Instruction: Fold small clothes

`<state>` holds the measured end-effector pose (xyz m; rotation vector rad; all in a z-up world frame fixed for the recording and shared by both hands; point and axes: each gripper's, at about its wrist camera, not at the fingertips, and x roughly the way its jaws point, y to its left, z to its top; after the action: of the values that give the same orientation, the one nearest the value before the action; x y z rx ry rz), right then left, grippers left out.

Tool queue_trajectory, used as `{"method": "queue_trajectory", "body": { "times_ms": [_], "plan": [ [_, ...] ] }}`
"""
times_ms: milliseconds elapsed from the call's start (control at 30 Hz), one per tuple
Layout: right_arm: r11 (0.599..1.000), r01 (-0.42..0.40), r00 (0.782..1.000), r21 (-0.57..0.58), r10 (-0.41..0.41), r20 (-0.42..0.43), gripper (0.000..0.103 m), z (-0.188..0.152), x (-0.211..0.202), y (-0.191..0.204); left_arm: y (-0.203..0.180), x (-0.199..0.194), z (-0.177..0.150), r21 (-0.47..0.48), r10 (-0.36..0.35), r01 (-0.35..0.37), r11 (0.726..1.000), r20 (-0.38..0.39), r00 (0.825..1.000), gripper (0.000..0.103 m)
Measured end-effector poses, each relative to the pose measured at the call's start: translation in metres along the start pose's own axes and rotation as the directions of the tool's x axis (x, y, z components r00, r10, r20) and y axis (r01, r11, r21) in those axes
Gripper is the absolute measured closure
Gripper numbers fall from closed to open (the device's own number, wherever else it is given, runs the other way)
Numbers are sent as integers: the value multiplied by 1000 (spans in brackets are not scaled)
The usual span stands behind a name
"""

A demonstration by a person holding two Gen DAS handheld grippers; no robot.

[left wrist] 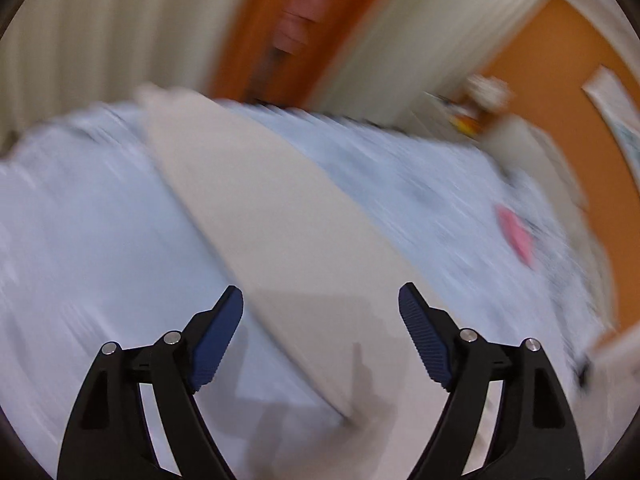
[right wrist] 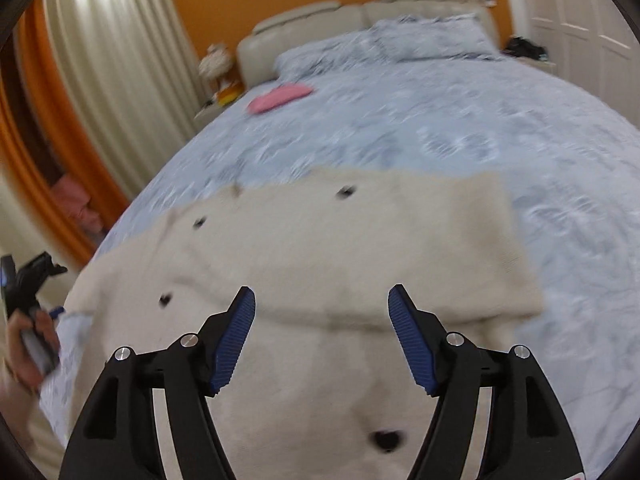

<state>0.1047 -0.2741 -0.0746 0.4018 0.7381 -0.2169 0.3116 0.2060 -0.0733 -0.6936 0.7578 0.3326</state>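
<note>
Cream knit, a small cardigan (right wrist: 320, 264) with dark buttons, lies spread on the pale blue patterned bedspread (right wrist: 460, 120), and it is the garment to be folded. At the far left of the right wrist view a person's hand (right wrist: 28, 348) grips the handle of the other tool at the edge of the bed, with cream curtains (right wrist: 116, 64) and an orange wall behind. Moving right, the cardigan's button row runs diagonally across the front, one sleeve or side panel is laid over the body to form a flat rectangle, and its right edge ends on the bedspread. The right gripper (right wrist: 322, 300) hangs over the cardigan's lower middle with its blue pads spread apart and nothing between them. Farther back a pink item (right wrist: 280, 96) lies on the bedspread just before the pillows (right wrist: 400, 40) and padded headboard. The left wrist view is heavily blurred: the left gripper (left wrist: 320, 300) likewise stands spread wide and empty above the cream cloth (left wrist: 280, 216), which crosses the blue bedspread as a slanted band, with the pink item at the right
</note>
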Motion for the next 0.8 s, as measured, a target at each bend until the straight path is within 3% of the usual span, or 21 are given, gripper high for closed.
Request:
{"method": "queue_trajectory", "body": {
  "times_ms": [100,167,233,267,333,400,533,633,733,767,800],
  "plan": [
    [1000,-14,999,-24,13,-31,35,-6,13,12,48,27,57,-107,143,-140,984,18,990,25],
    [999,-18,999,-31,17,-47,35,-10,19,13,75,52,81,-180,175,-181,967,-46,983,26],
    [999,-14,998,-41,11,-61,35,-12,25,15,91,76,88,-223,194,-220,950,-133,972,41],
    [999,-12,998,-44,9,-65,35,-12,26,15,90,78,89,-218,211,-233,948,-119,970,43],
    [999,-5,997,-48,1,-71,35,-14,29,16,80,80,90,-178,194,-210,961,-101,976,84],
    [999,-2,997,-48,-2,-74,35,-14,31,16,65,84,93,-157,174,-189,969,-101,979,94],
    [999,7,999,-48,-9,-52,35,-12,29,14,7,49,85,-72,51,-47,996,51,997,95],
    [999,15,1000,-29,-16,-25,35,-6,23,8,-68,2,57,90,-139,132,987,80,987,95],
    [1000,30,1000,7,-30,-2,35,0,17,-4,-146,-54,-10,281,-347,330,901,11,938,94],
    [999,35,999,17,-35,4,35,2,16,-8,-172,-72,-45,343,-410,404,848,-58,910,94],
    [999,39,999,37,-40,12,35,5,13,-15,-186,-82,-73,374,-439,449,811,-117,891,90]
  ]
}}
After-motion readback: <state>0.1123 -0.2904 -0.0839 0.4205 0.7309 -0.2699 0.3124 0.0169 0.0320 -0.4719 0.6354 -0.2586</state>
